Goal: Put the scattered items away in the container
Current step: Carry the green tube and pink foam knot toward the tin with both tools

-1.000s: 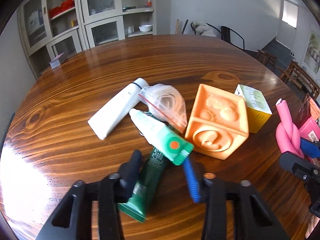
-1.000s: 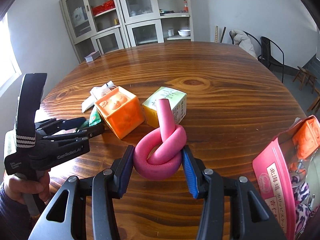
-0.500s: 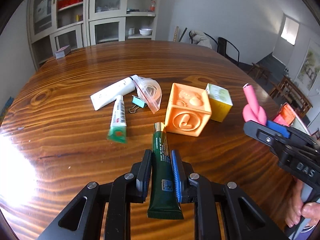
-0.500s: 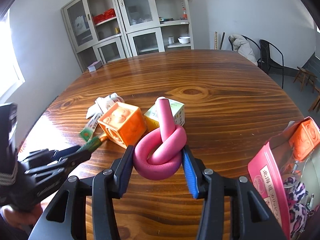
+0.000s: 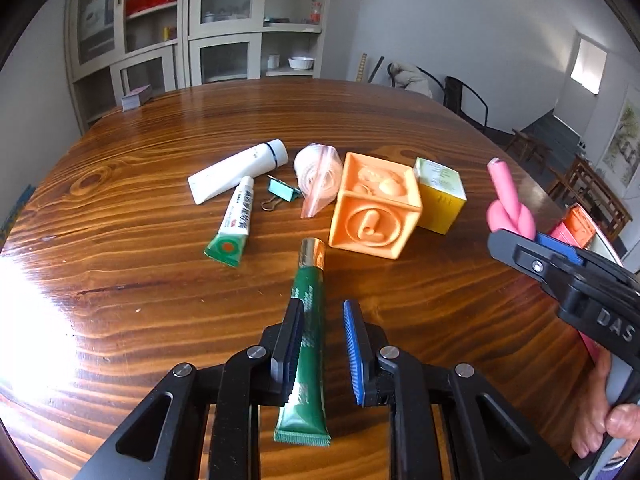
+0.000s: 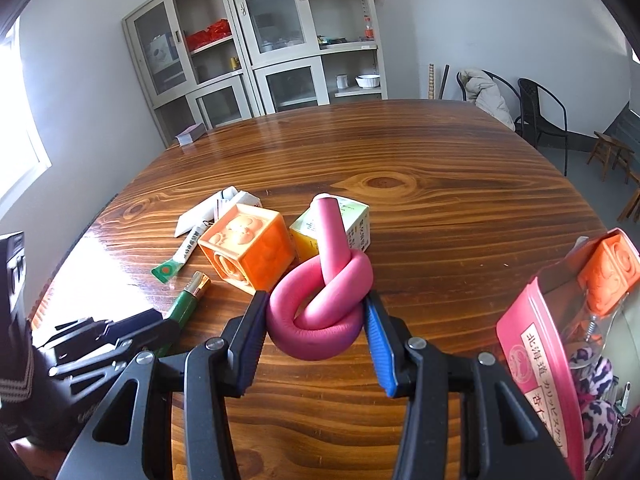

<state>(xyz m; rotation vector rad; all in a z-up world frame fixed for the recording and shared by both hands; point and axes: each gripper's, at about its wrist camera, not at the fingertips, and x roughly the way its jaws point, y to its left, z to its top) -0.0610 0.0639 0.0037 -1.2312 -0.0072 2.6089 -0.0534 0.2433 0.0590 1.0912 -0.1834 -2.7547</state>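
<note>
Wood grain runs glossy across the round table (image 5: 160, 300), glare whitening its left edge. The left gripper (image 5: 323, 306) is clamped on a soft dark-green tube (image 5: 310, 280) with a gold cap, its crimped end hanging low between the black arms. In the right wrist view the right gripper (image 6: 316, 298) squeezes a pink foam roll tied in a knot (image 6: 320, 304), one stub standing up.

Tubes number three: the green one, a long white one (image 5: 236, 170) and a small white one (image 5: 238, 216) with a green crimp. One teal binder clip (image 5: 282, 192) and one clear zip bag (image 5: 320, 178) lie between the white tubes and an embossed orange block (image 5: 374, 212); one yellow-green carton (image 5: 440, 196) sits just beside the block. A second orange block (image 6: 612, 272) and a pink packet (image 6: 536, 360) crowd the right edge; I cannot make out the container's walls there.

Bare wood fills the far half and the lower left.
</note>
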